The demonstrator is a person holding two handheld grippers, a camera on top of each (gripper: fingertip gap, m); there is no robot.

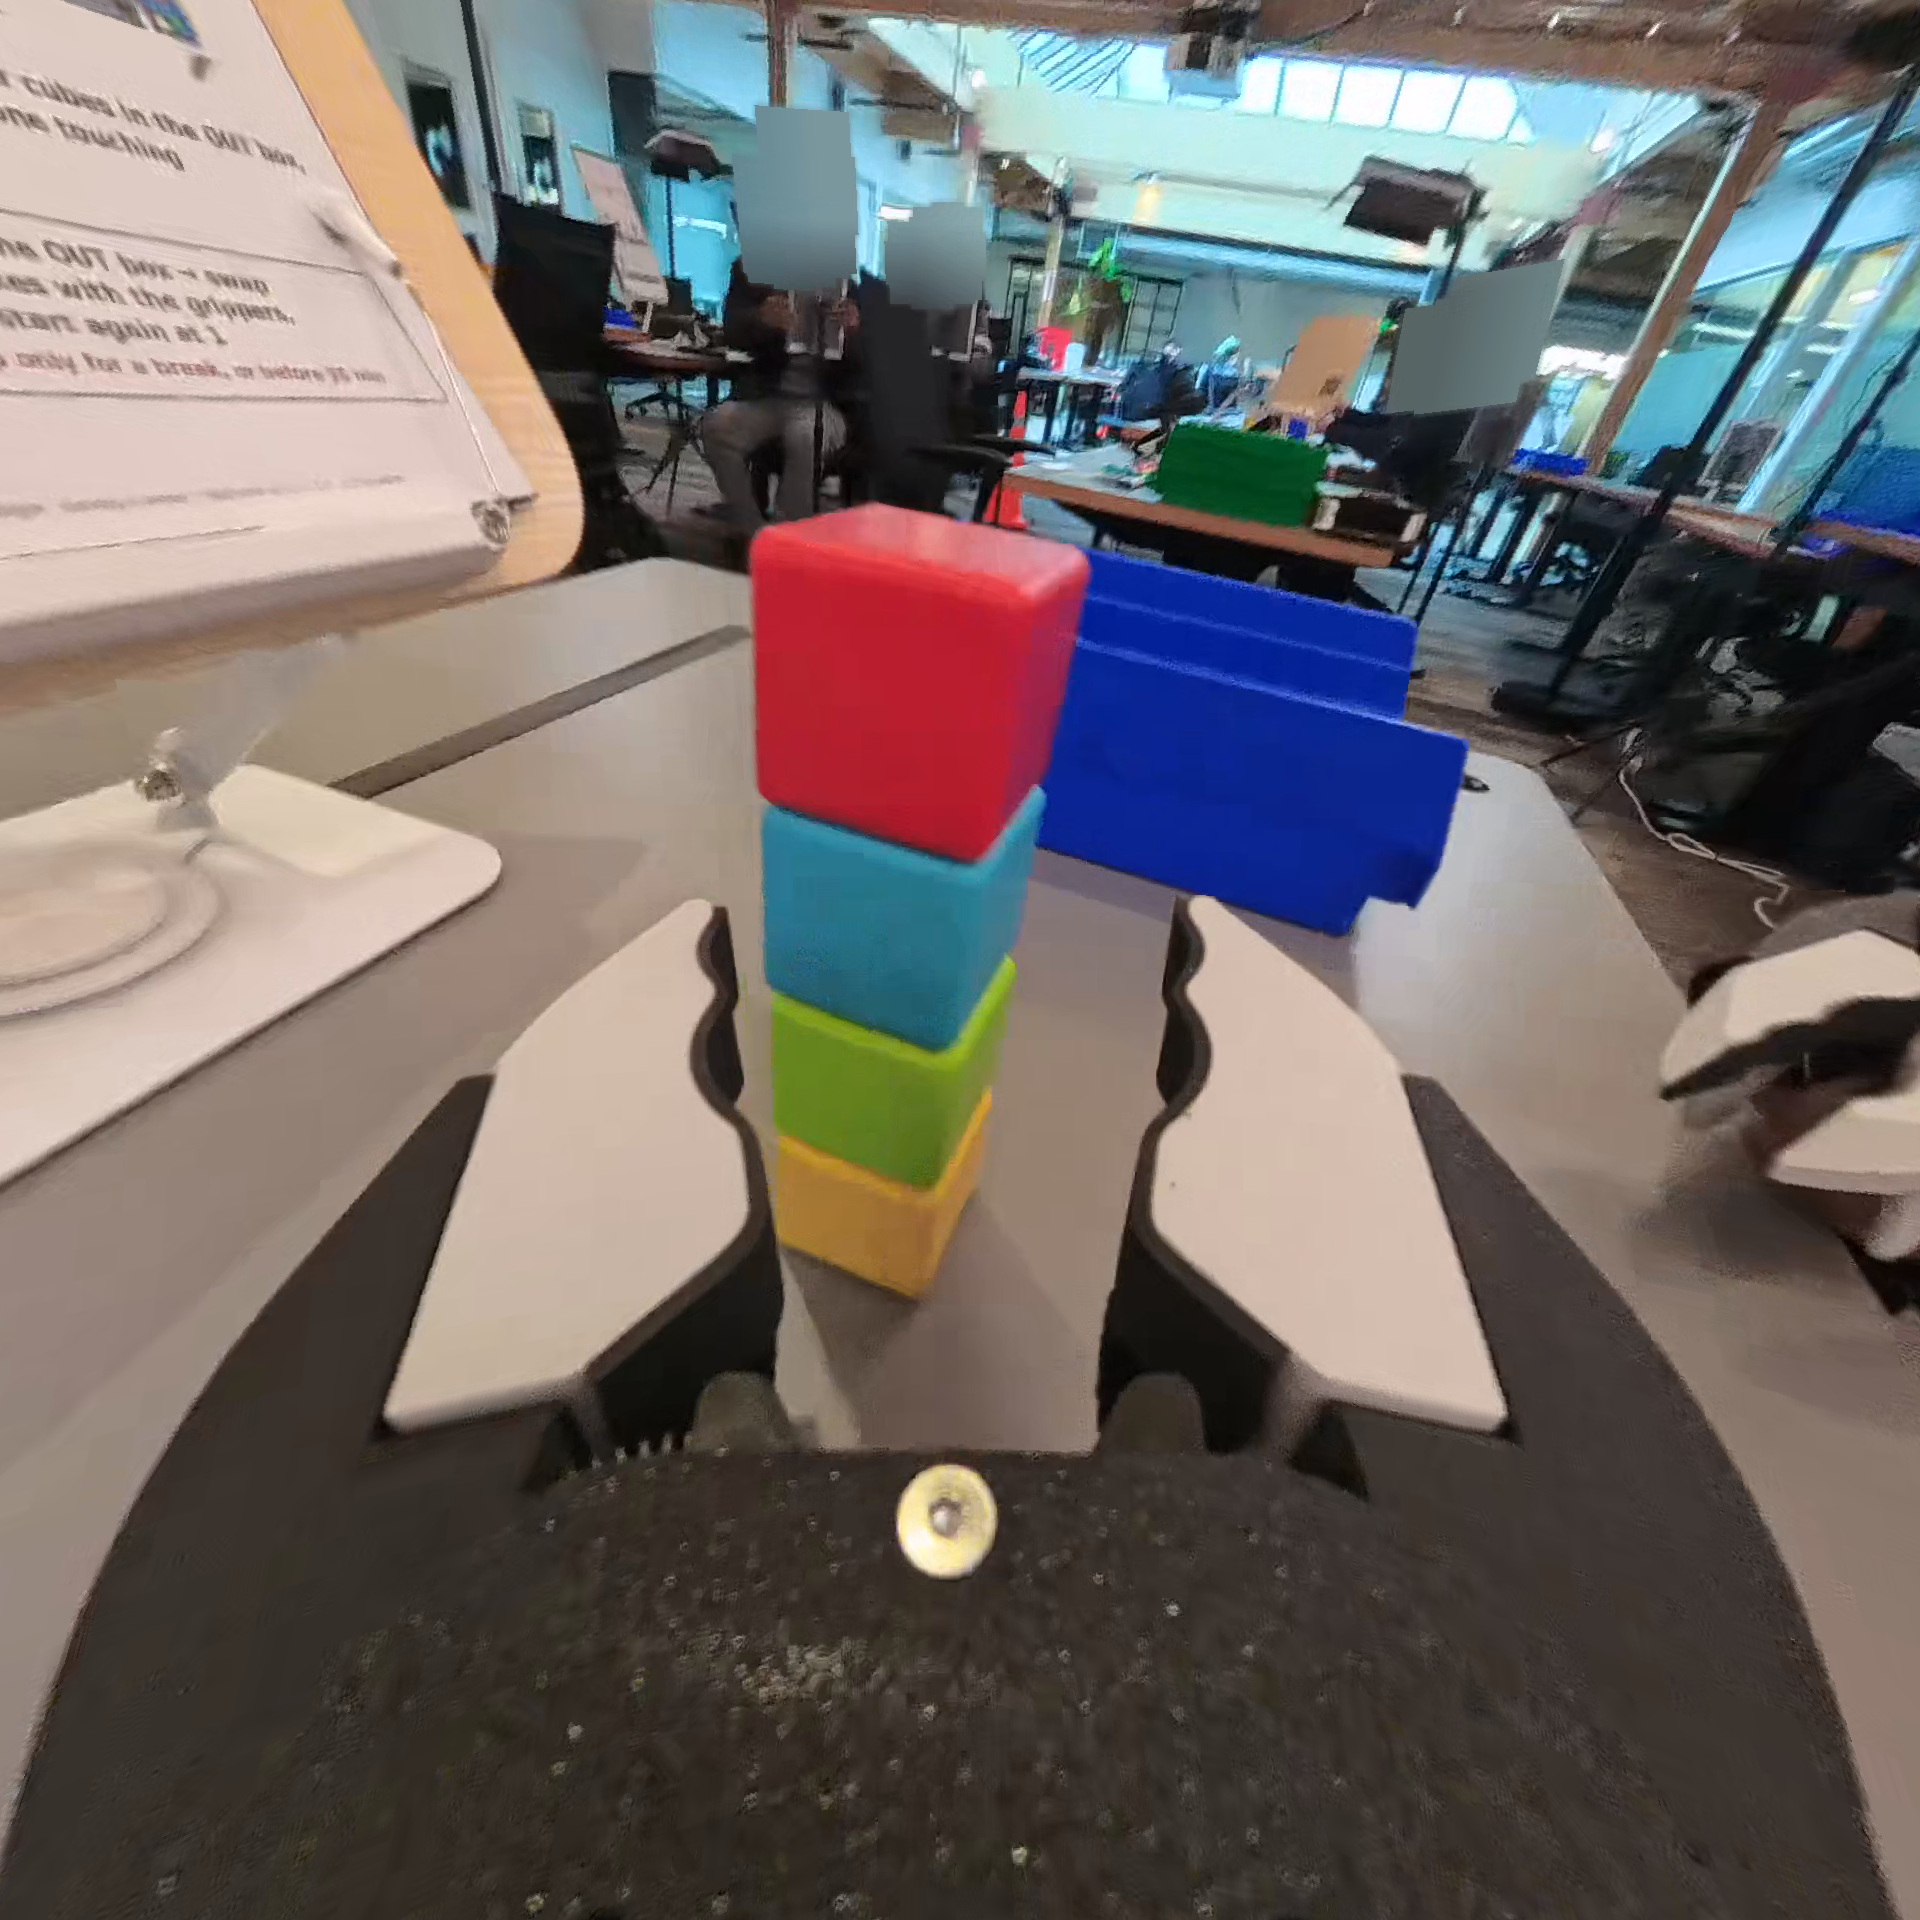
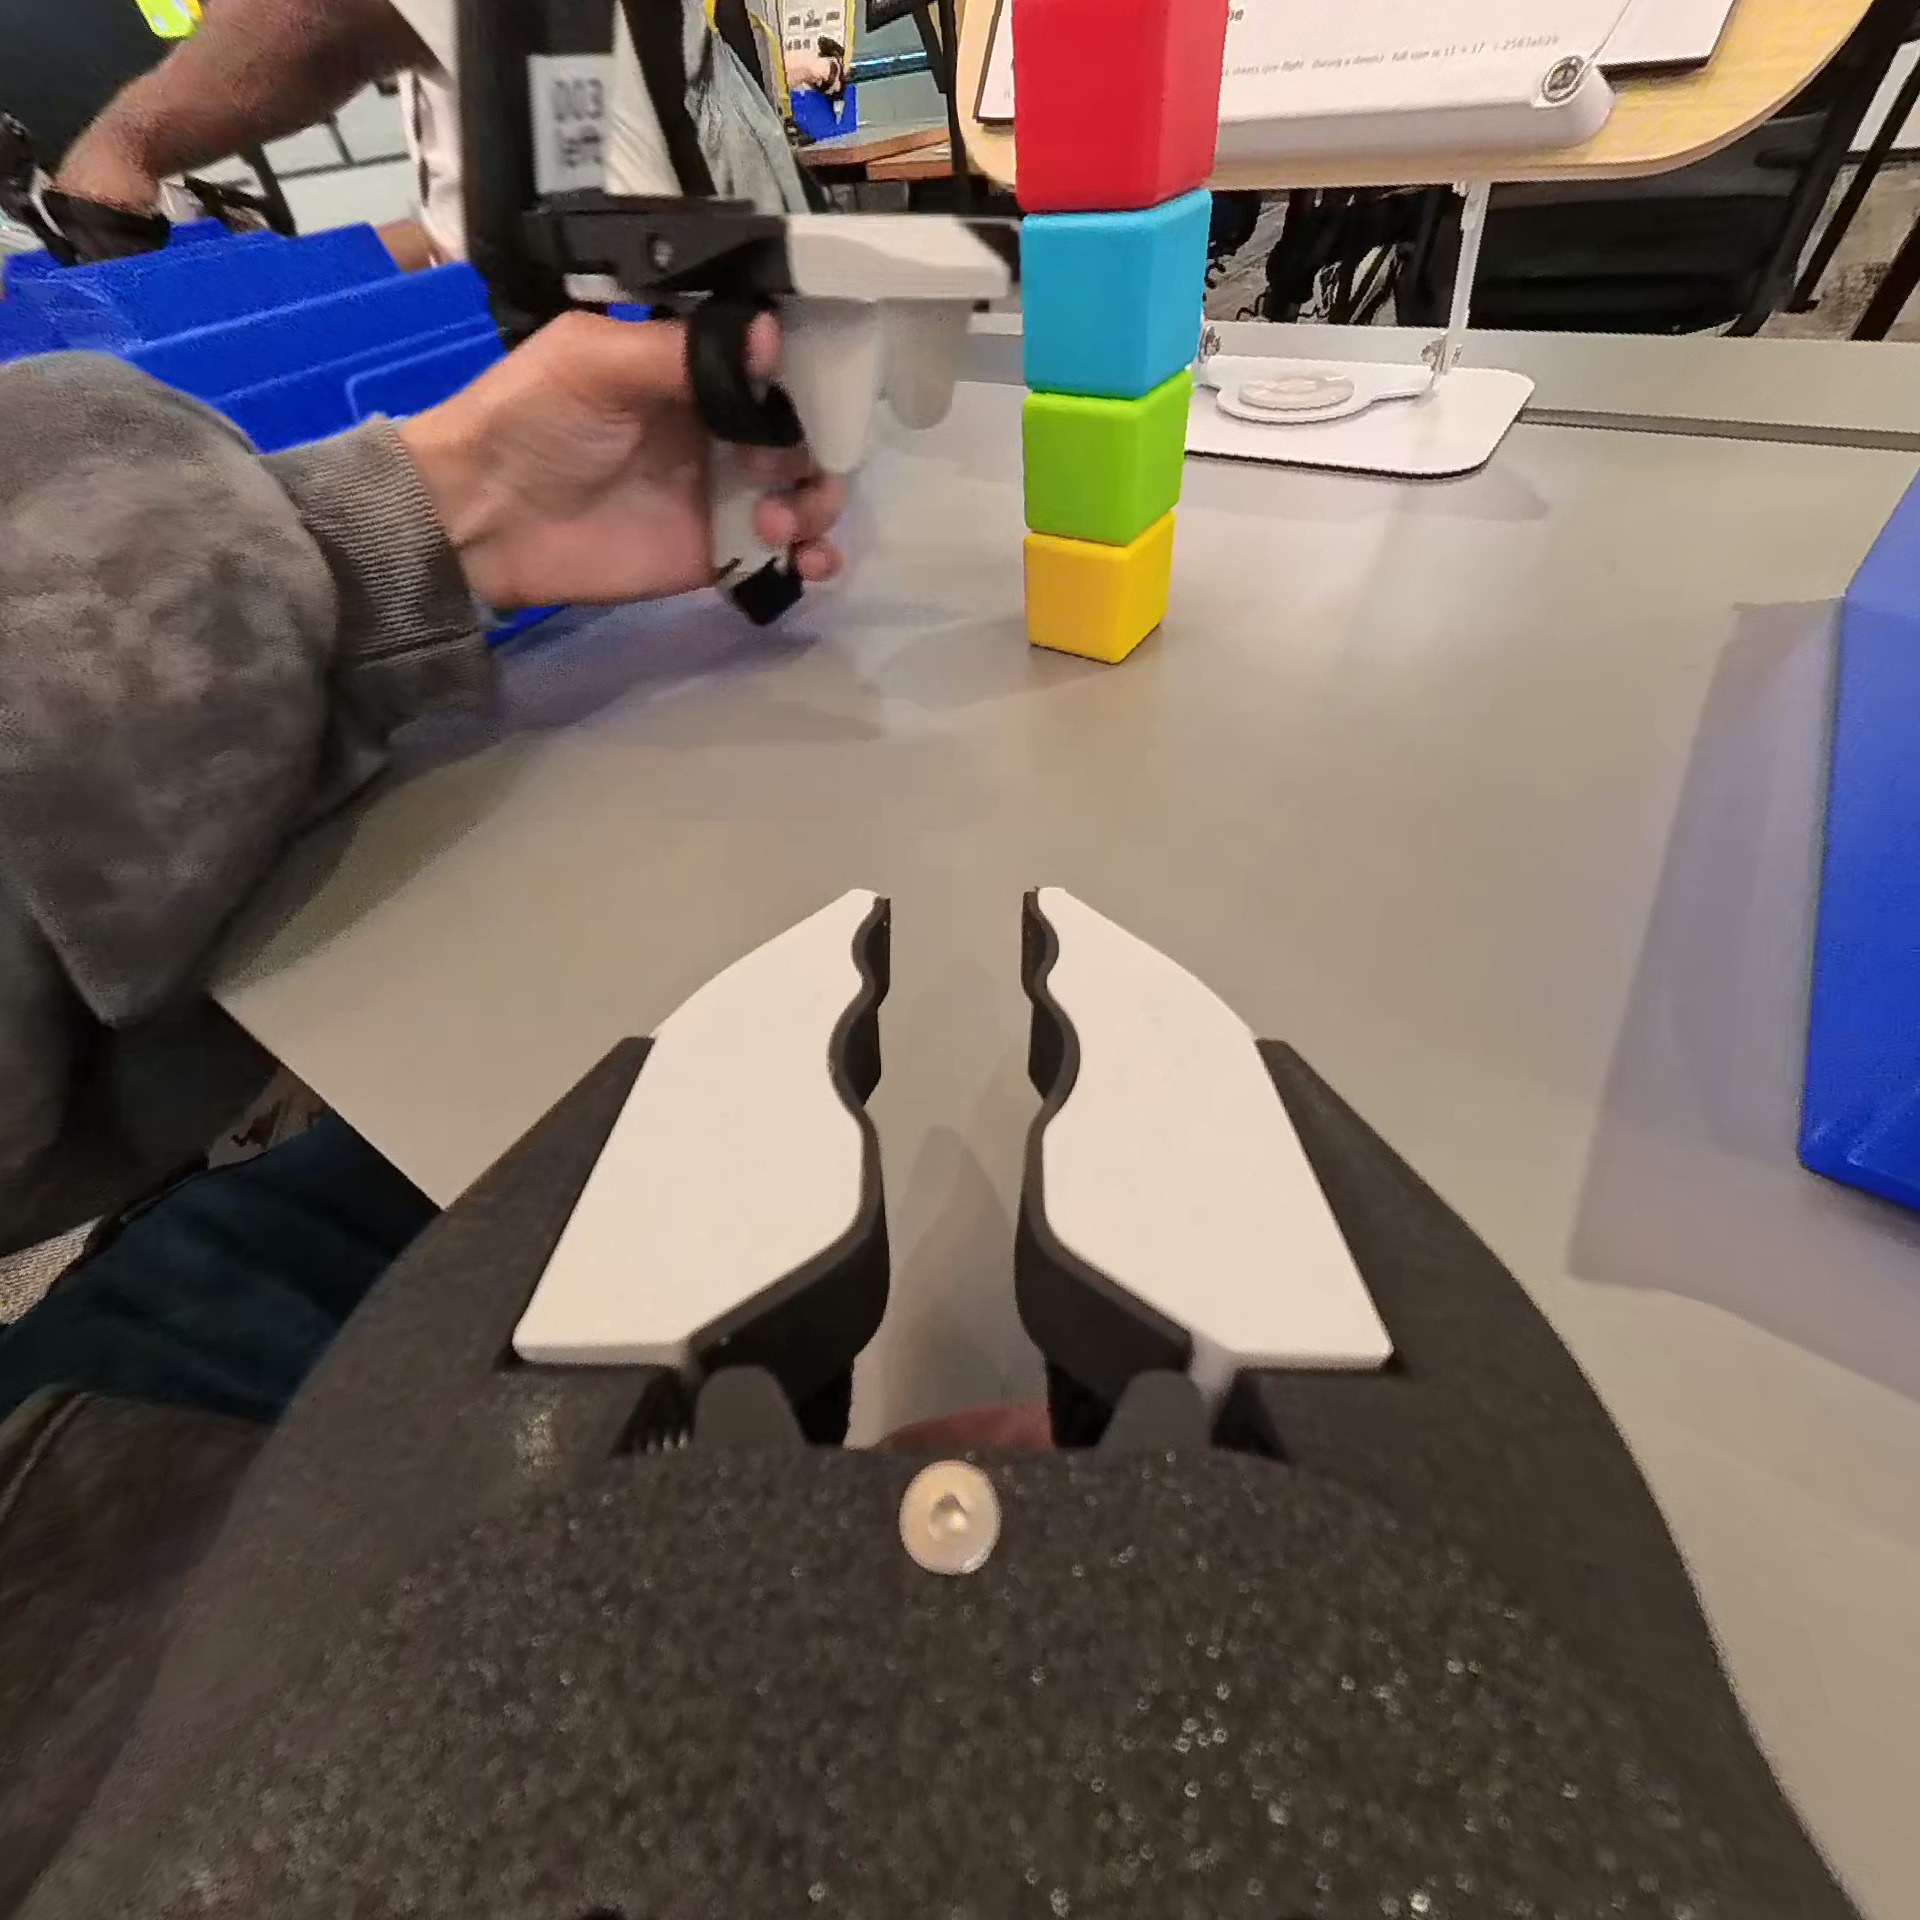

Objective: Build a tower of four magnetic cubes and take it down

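A tower of four cubes stands on the grey table (image 2: 1351,779): red cube (image 1: 904,675) on top, then blue cube (image 1: 894,925), green cube (image 1: 883,1081), and yellow cube (image 1: 873,1216) at the bottom. The tower also shows in the right wrist view (image 2: 1107,312), its red top cut off by the frame. My left gripper (image 1: 951,914) is open, fingertips level with the blue cube, just short of the tower. From the side (image 2: 935,265) its tip reaches the blue cube's edge. My right gripper (image 2: 956,904) is empty, jaws a narrow gap apart, well back from the tower; it shows blurred (image 1: 1787,1081) at the right edge.
Blue bins (image 1: 1247,748) stand behind the tower, and more lie beside the left hand (image 2: 260,312). Another blue bin (image 2: 1870,883) is at my right. A sign on a white stand (image 1: 260,883) sits left of the tower. A hand and grey sleeve (image 2: 208,623) hold the left gripper.
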